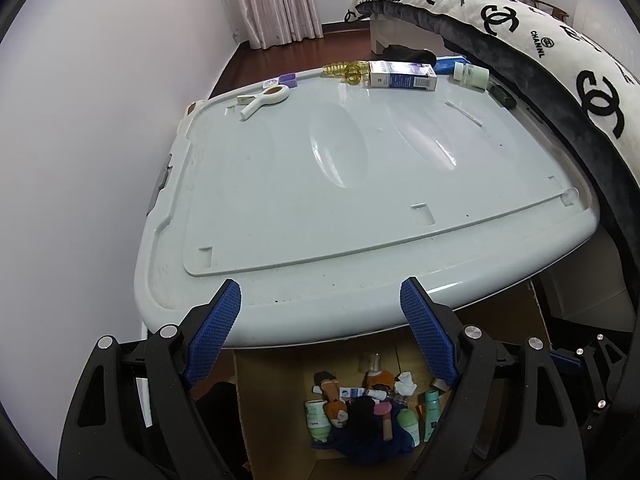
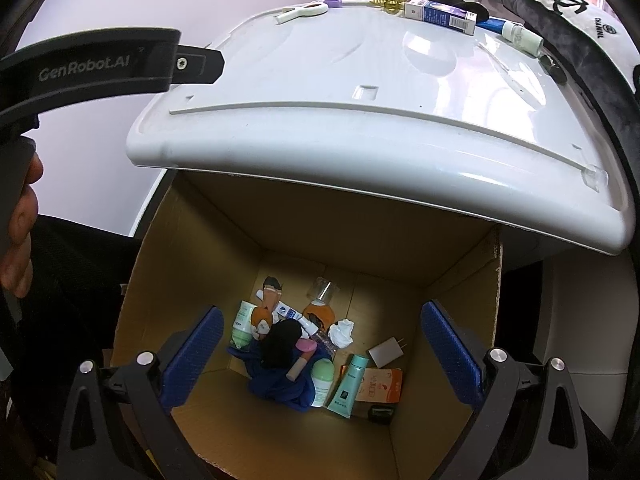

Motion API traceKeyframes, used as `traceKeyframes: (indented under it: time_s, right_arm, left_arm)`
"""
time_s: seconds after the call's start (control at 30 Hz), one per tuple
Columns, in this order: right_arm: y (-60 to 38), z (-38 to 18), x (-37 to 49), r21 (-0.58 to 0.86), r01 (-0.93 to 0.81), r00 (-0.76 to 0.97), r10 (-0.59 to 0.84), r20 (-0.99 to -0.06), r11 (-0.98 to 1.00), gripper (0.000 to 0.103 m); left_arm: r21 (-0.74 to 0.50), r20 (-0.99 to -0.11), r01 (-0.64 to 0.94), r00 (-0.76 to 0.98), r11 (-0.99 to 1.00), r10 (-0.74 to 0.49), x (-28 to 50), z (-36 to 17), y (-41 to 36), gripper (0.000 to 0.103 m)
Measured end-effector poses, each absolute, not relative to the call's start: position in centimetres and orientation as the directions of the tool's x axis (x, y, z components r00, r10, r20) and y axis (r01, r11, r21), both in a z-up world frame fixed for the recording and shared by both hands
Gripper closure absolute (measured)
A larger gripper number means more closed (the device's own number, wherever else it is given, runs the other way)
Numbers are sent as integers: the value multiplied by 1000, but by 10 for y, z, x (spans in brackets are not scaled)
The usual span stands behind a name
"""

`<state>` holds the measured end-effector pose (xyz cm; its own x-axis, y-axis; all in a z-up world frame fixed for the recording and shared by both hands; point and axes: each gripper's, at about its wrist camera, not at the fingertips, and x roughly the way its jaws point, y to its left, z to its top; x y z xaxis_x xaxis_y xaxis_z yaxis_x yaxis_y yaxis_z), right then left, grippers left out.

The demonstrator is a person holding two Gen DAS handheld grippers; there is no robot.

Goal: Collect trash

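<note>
We find the left gripper (image 1: pixel 320 300), with black arms and blue textured pads, at the bottom of the left wrist view, its jaws spread wide and empty over the near rim of a glossy white plastic lid (image 1: pixel 360 184) that fills the centre of the frame. Along the lid's far edge, at upper centre, we note a white plastic clip (image 1: pixel 264 98), a small purple cap (image 1: pixel 288 79), an amber ribbed piece (image 1: pixel 348 70), a white and dark blue carton (image 1: pixel 402 75) and a white cylindrical bottle (image 1: pixel 472 74).

In the right wrist view the right gripper (image 2: pixel 320 356) sits at lower centre, jaws likewise released and holding nothing, over an open brown cardboard box (image 2: pixel 200 248). The collected trash lies on the box floor at lower centre: a teal squeeze tube (image 2: pixel 350 384), crumpled white tissue (image 2: pixel 342 332), a white plug adapter (image 2: pixel 386 352), an orange flat packet (image 2: pixel 382 386) and crumpled blue cloth (image 2: pixel 276 386). A black and white logo-printed cushion (image 1: pixel 560 52) occupies the upper right.
</note>
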<state>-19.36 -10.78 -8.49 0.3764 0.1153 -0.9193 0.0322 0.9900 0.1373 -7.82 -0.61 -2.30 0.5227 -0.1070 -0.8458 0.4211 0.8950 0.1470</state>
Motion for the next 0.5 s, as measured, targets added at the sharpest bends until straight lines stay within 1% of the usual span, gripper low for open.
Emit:
traceKeyframes:
  time_s: [0.5]
  right_arm:
    - [-108,-86,-194,140,28,377,119,-919,990,5]
  left_arm:
    - [152,-844,419,527,895,-104,-78,-22,-7,23]
